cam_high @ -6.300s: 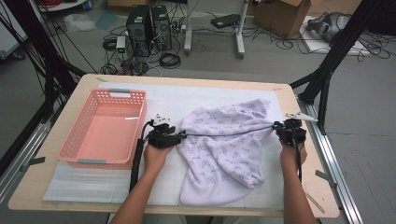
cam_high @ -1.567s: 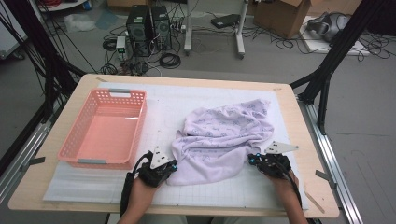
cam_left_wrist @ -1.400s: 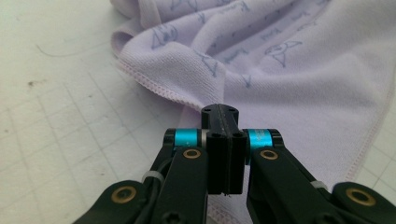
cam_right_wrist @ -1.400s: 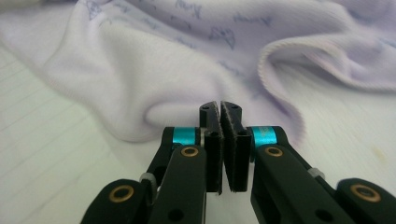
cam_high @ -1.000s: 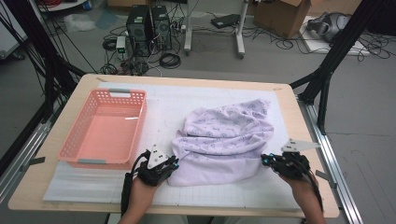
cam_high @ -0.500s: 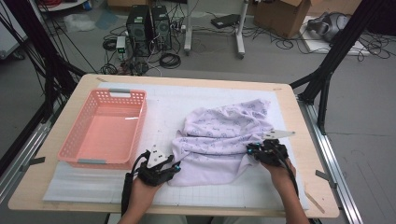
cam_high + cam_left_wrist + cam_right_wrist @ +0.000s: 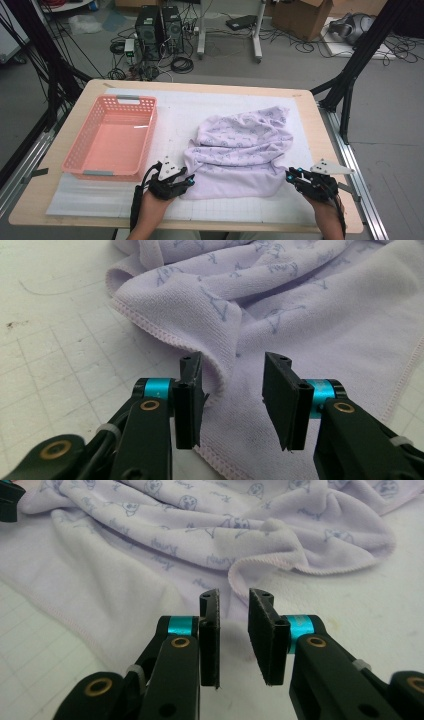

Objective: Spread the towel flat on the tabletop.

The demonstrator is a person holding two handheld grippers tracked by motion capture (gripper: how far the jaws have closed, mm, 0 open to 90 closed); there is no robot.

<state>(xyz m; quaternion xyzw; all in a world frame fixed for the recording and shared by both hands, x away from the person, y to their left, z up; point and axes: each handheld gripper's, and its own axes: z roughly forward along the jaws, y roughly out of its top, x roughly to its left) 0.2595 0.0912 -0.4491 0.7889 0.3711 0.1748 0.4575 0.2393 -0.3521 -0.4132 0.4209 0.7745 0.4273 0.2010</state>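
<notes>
Two grippers flank the near edge of a lilac printed towel (image 7: pixel 240 155) crumpled at the middle of your white gridded mat (image 7: pixel 175 112), bare mat lying open to its right and behind it. Your left gripper (image 7: pixel 186 181) has just been opening, jaws parted around a stitched hem fold without pressing it. Your right gripper (image 7: pixel 292 175), also just opening, stands slightly parted short of the towel's edge, nothing between. Close views show soft terry pile and pink overlocked hems (image 7: pixel 150 330); the high view adds a pink slotted plastic basket (image 7: pixel 80 150) left of the towel.
</notes>
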